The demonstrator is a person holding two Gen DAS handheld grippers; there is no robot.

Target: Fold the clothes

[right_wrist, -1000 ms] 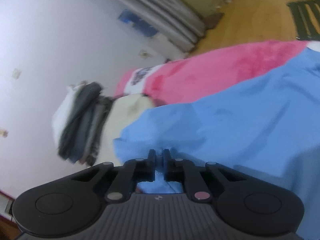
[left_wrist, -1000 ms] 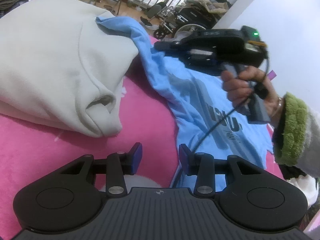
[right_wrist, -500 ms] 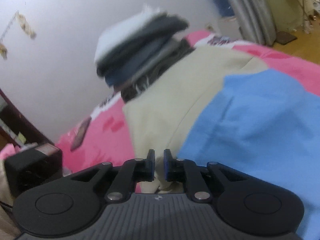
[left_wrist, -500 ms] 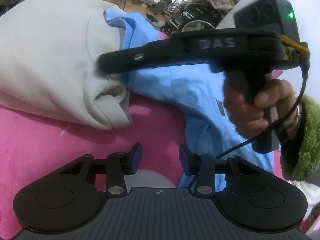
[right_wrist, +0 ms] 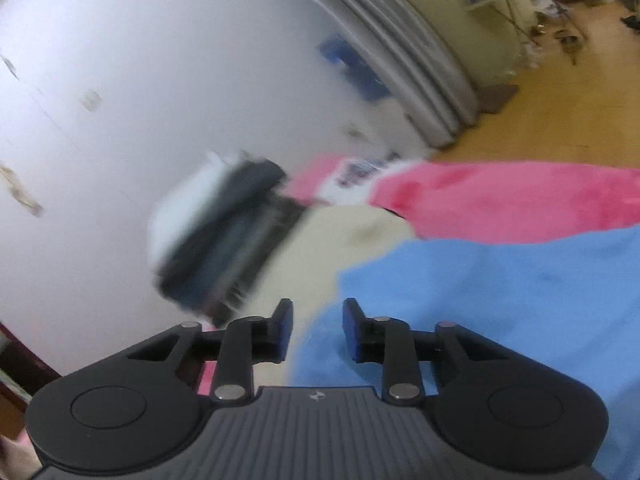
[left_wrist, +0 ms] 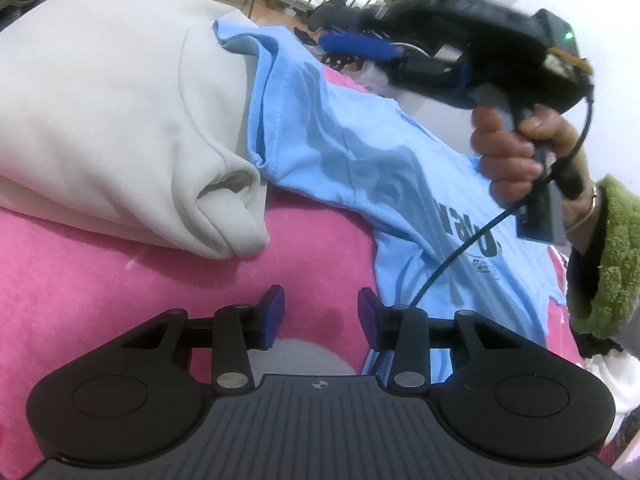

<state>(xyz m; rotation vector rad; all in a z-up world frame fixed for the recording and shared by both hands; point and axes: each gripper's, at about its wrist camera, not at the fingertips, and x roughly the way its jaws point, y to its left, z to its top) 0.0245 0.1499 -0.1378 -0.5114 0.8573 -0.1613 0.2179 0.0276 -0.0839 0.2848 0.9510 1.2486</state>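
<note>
both grippers' fingers (left_wrist: pixel 276 316) spread, empty, above the blue shirt (left_wrist: pixel 360 152).

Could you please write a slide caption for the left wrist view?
Open left gripper over pink blanket; blue T-shirt draped onto folded cream sweatshirt.

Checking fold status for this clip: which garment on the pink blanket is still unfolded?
The light blue T-shirt, spread loosely with one end draped onto the folded cream sweatshirt.
</note>
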